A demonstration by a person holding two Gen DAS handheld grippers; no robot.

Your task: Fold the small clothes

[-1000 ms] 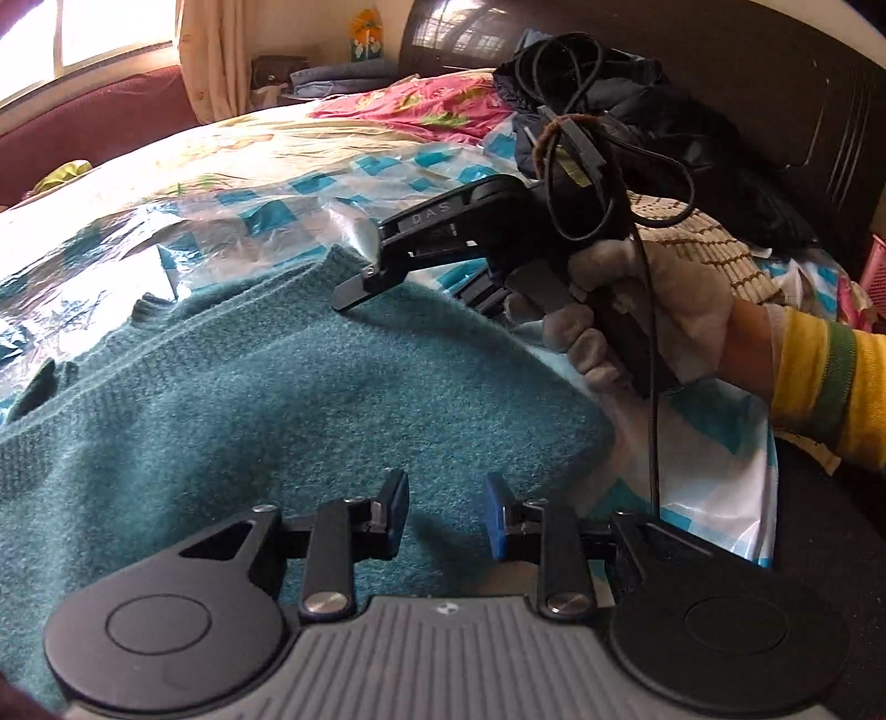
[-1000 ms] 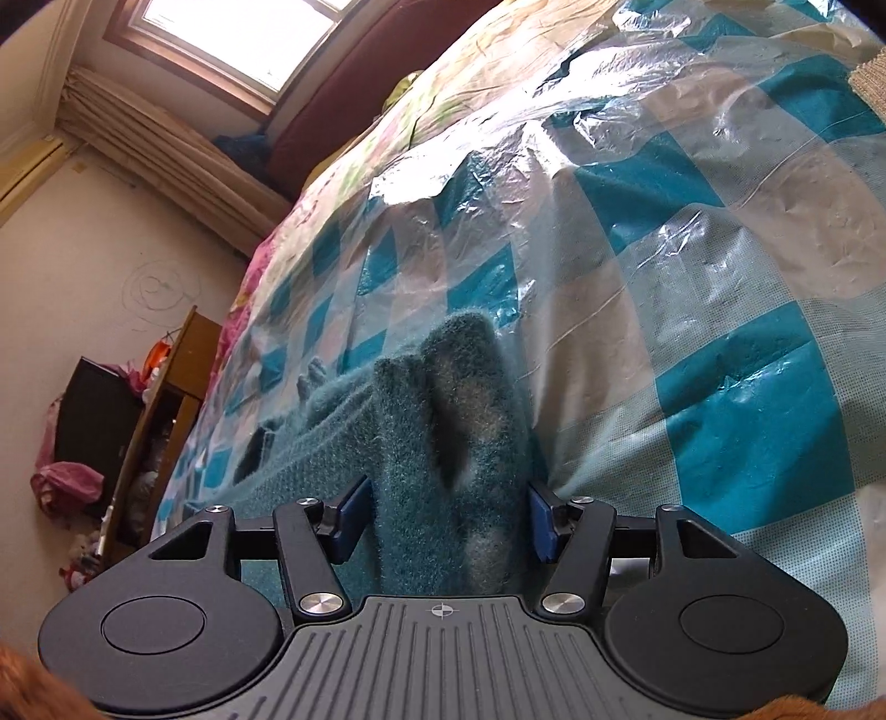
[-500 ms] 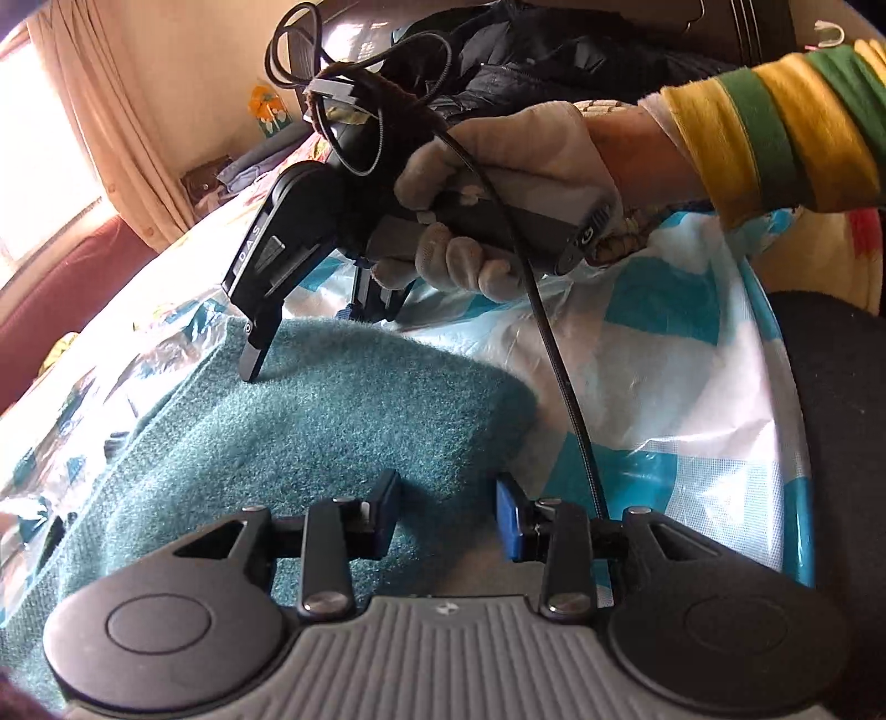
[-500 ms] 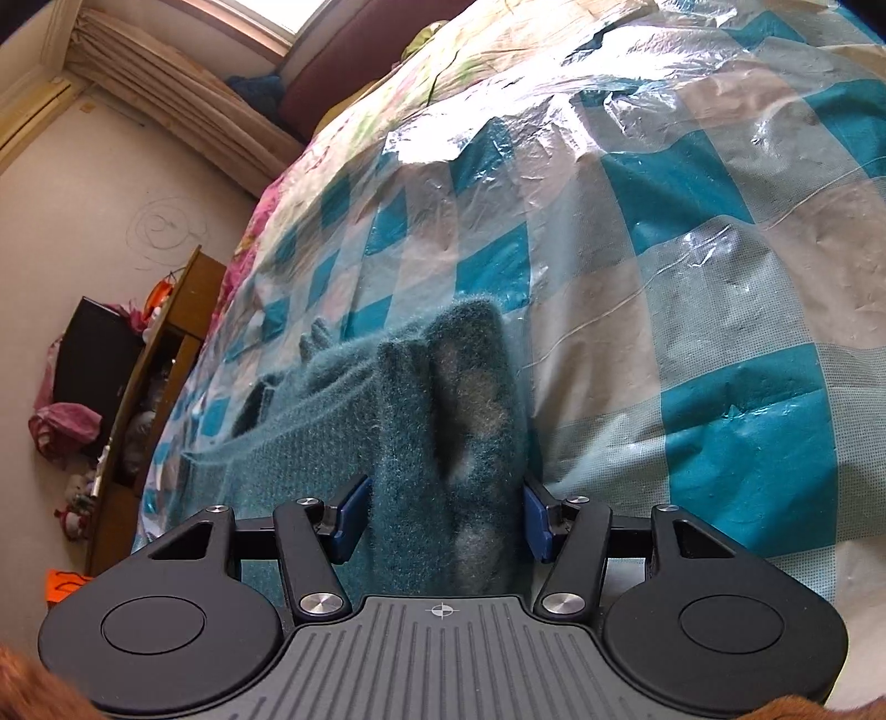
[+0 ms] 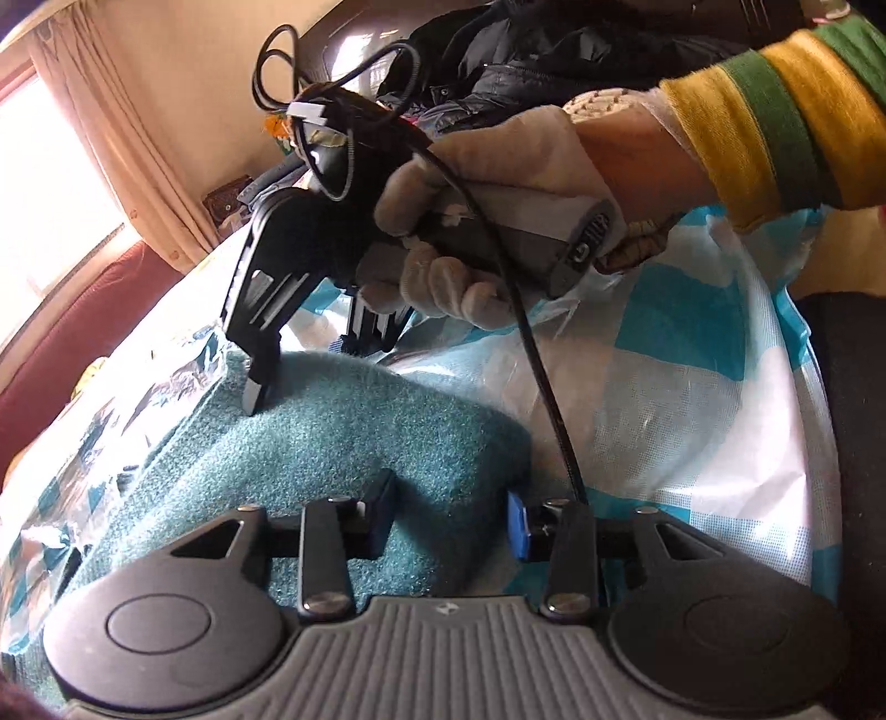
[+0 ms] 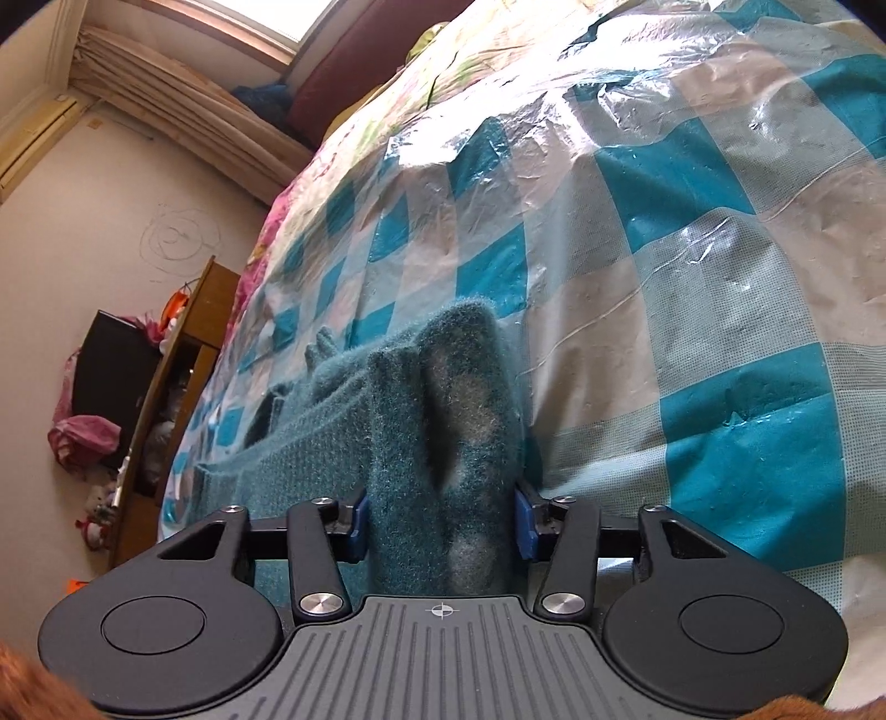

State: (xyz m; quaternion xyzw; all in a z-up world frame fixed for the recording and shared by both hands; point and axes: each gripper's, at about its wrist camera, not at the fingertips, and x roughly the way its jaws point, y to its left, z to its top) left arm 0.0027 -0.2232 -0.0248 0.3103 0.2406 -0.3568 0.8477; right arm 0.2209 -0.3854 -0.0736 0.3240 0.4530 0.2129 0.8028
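A teal knitted sweater (image 5: 354,443) lies on a bed covered by a teal-and-white checked plastic sheet (image 5: 692,387). My left gripper (image 5: 451,518) stands open over the sweater's rounded folded corner, with knit between its jaws. My right gripper (image 6: 440,526) is open and straddles a bunched fold of the sweater (image 6: 443,415); both pads touch the fabric. In the left wrist view the right gripper (image 5: 260,387), held by a gloved hand, presses its fingers down onto the sweater's far edge.
A dark headboard and dark clothes (image 5: 554,50) are behind the hand. A window with curtains (image 5: 111,138) is at left. In the right wrist view a wooden shelf (image 6: 166,415) stands beside the bed and the checked sheet (image 6: 692,277) stretches ahead.
My left gripper has swung round and moved closer to the sweater's folded corner, and its jaws have opened wider. The right gripper has tilted steeper onto the sweater and still straddles the fold.
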